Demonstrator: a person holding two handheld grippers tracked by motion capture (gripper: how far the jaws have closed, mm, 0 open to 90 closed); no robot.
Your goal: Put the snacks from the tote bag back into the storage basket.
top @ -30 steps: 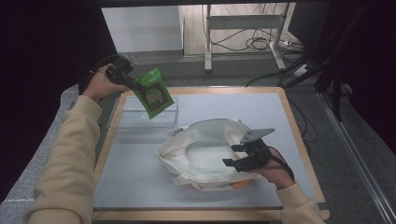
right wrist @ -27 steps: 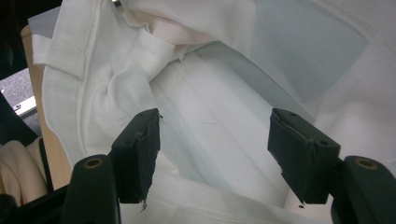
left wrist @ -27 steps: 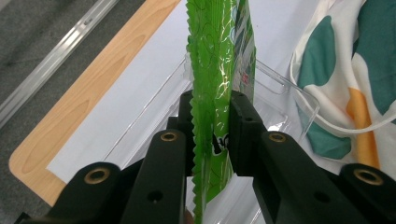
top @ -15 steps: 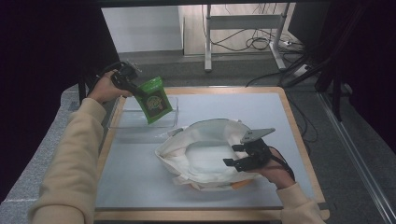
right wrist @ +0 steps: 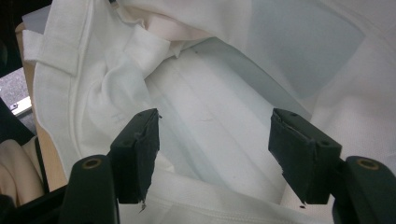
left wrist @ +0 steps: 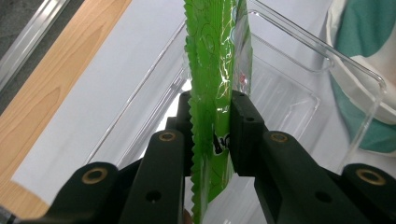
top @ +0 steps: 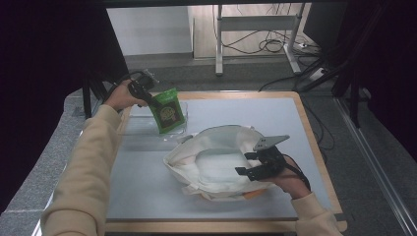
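Now, left gripper [left wrist: 210,126]: pinching the green packet [top: 168,110], hanging long-axis down over the clear tray [top: 183,129];
Bag [top: 216,162]: at five o'clock from packet;
Right gripper [right wrist: 215,154]: spread at the bag's mouth.

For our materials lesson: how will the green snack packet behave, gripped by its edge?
The green snack packet probably flexes: it hangs thin and crinkled from the left gripper. Likely light, as one edge pinch carries it. Its glossy film may slip.

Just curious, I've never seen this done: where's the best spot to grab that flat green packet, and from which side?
Probably its crimped edge, pinched across the flat faces. The green packet is thin, so the left gripper closes on it edge-on, leaving the body hanging over the clear tray.
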